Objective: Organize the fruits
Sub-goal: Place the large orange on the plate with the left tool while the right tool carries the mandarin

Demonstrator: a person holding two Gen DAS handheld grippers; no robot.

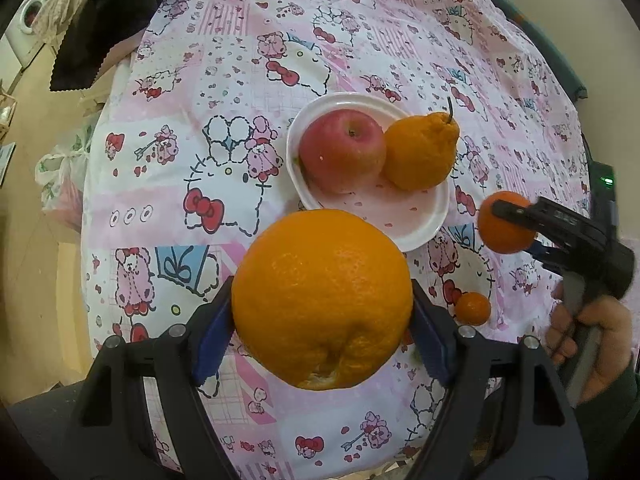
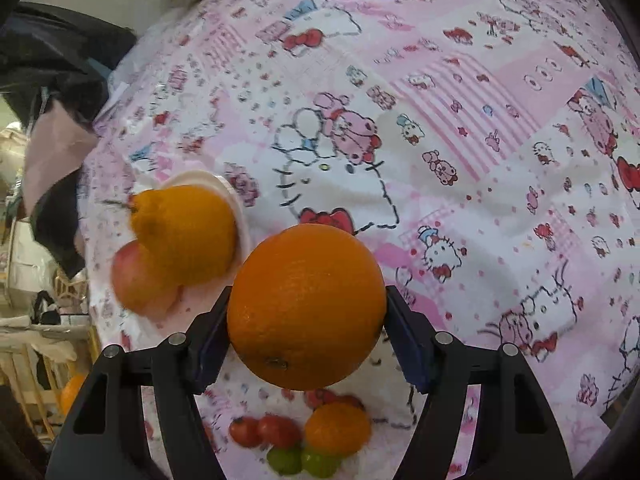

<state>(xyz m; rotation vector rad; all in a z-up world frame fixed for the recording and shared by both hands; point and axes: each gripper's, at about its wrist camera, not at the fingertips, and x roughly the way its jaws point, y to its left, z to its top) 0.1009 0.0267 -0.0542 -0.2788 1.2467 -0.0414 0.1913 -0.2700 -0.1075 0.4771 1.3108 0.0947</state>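
left gripper (image 1: 322, 300) fingers clamp large orange (image 1: 322, 300) | right gripper (image 2: 306, 308) fingers clamp smaller orange (image 2: 306, 308) | table: pink cartoon cloth (image 1: 224, 92) | plate (image 1: 420, 216) mid-table holds apple (image 1: 342, 152), knobbed citrus (image 1: 420, 152) | far-left table edge: dark cloth (image 1: 100, 40), washing machine (image 1: 28, 20)

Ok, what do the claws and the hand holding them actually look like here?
Both claws are black plastic frames with silver screw heads and blue pads inside the fingers. The right claw has a grey pistol handle in a bare hand, with a dark green sleeve at the wrist. No cables are visible.
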